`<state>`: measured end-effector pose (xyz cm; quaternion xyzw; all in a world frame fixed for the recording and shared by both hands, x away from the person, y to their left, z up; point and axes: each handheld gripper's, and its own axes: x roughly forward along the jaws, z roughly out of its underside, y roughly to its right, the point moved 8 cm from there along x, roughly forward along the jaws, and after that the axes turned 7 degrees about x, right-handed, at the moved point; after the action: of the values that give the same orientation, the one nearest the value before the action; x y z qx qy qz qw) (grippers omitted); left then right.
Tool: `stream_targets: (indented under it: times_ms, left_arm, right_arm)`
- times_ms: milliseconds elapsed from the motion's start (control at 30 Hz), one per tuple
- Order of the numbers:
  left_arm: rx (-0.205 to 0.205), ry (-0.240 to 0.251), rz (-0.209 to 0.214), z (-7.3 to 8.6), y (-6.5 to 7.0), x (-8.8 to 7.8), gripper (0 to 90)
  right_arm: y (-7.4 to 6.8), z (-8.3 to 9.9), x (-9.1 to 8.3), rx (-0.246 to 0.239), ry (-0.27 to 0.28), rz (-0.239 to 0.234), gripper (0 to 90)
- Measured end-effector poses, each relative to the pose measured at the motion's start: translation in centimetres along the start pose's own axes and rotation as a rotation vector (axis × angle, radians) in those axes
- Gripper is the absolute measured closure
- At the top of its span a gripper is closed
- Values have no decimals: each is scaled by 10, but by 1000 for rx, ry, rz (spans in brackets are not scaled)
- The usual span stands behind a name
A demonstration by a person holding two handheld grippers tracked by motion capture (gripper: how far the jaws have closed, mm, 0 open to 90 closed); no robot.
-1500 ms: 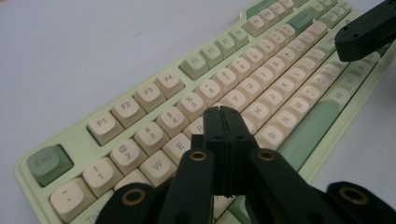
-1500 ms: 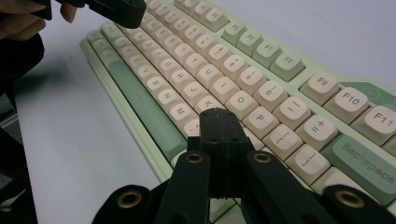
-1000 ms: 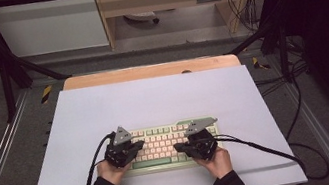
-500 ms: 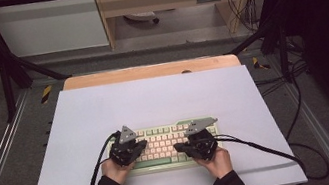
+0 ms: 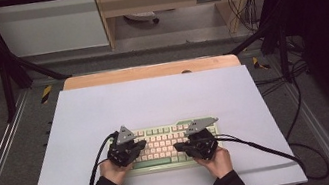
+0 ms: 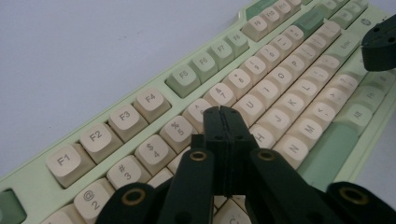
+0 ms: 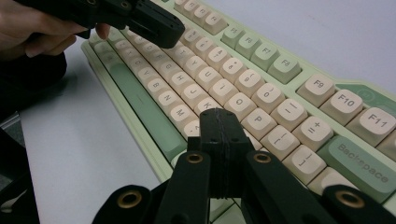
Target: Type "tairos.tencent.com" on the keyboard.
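High view: keyboard lies on mat.

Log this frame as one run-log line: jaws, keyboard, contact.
left gripper: jaws shut, above letter keys | right gripper: jaws shut, above letter keys | keyboard: flat on white mat | contact: cannot tell

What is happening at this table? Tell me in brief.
A person holds a pair of tongs in each hand over a pale green keyboard on a white table. The left tongs are shut, tips above the middle letter keys. The right tongs are shut too, tips over the right-hand letter keys. Whether either tip presses a key is unclear.
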<state>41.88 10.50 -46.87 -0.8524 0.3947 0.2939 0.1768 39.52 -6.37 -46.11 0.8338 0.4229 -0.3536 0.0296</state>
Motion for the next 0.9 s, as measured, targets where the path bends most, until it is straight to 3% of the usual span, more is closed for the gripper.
stream_targets:
  times_ms: [900]
  left_arm:
    - [-44, 27, -19, 32, -19, -45, 899]
  right_arm:
    - [-2, -4, 2, 13, 2, -7, 900]
